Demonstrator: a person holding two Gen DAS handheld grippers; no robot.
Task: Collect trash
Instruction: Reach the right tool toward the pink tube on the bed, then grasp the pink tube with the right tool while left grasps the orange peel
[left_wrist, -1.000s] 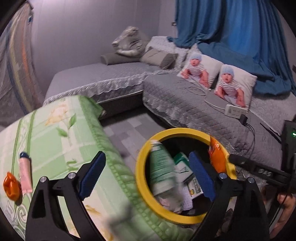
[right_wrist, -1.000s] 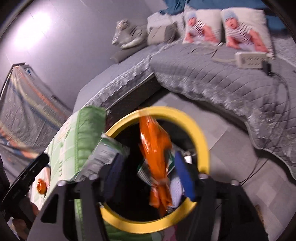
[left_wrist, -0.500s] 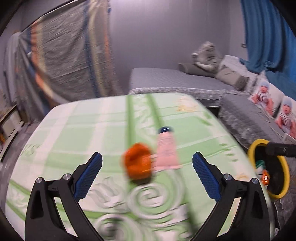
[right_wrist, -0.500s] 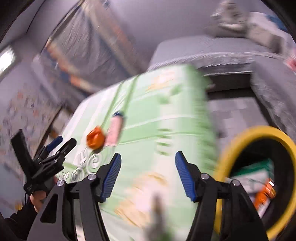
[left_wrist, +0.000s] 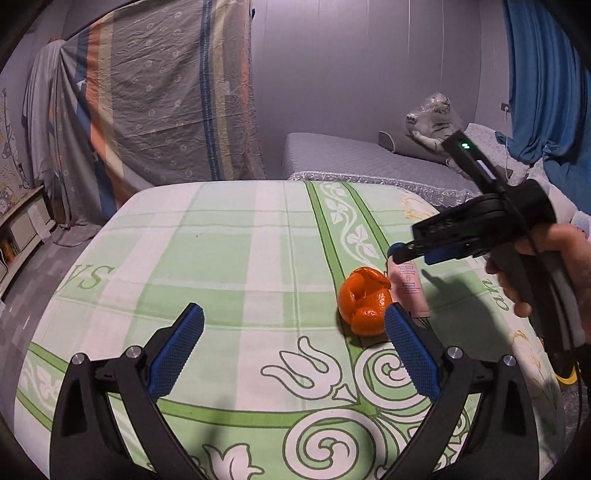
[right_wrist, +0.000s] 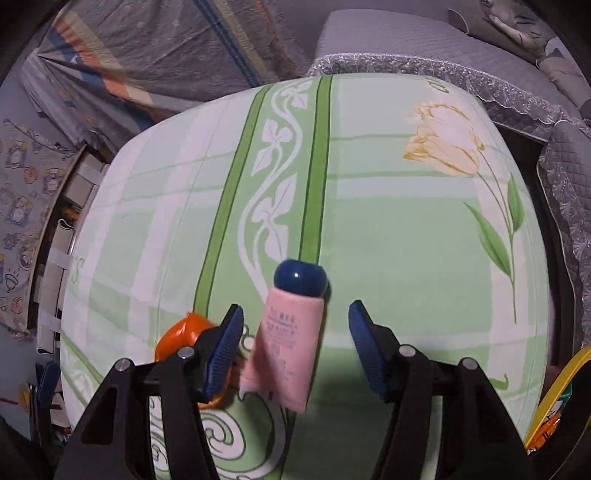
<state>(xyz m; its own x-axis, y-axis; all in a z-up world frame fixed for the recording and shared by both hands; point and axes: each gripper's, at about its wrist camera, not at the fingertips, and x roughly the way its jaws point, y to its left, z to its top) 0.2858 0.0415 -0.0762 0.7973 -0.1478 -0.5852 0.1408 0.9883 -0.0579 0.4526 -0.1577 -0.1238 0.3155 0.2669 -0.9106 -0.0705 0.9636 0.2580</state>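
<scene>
An orange peel (left_wrist: 364, 306) and a pink tube with a dark blue cap (left_wrist: 408, 286) lie side by side on the green patterned tablecloth (left_wrist: 221, 258). My left gripper (left_wrist: 293, 314) hovers wide open just in front of the peel, which sits by its right finger. In the right wrist view the tube (right_wrist: 286, 347) lies between the jaws of my right gripper (right_wrist: 295, 312). Those jaws are closing, with gaps left on both sides of the tube. The peel (right_wrist: 181, 338) shows behind the left finger. A hand (left_wrist: 535, 254) holds the right gripper (left_wrist: 406, 254) over the tube.
The yellow rim of the trash bin (right_wrist: 557, 384) shows off the table's right edge, with wrappers inside. A grey sofa (left_wrist: 351, 155) runs behind the table, a draped striped sheet (left_wrist: 155, 103) covers the back wall, and shelves (right_wrist: 55, 258) stand at the left.
Both grippers swung from over the yellow bin back to the table. The orange wrapper and the green packet have left the jaws. The right gripper now straddles the pink tube.
</scene>
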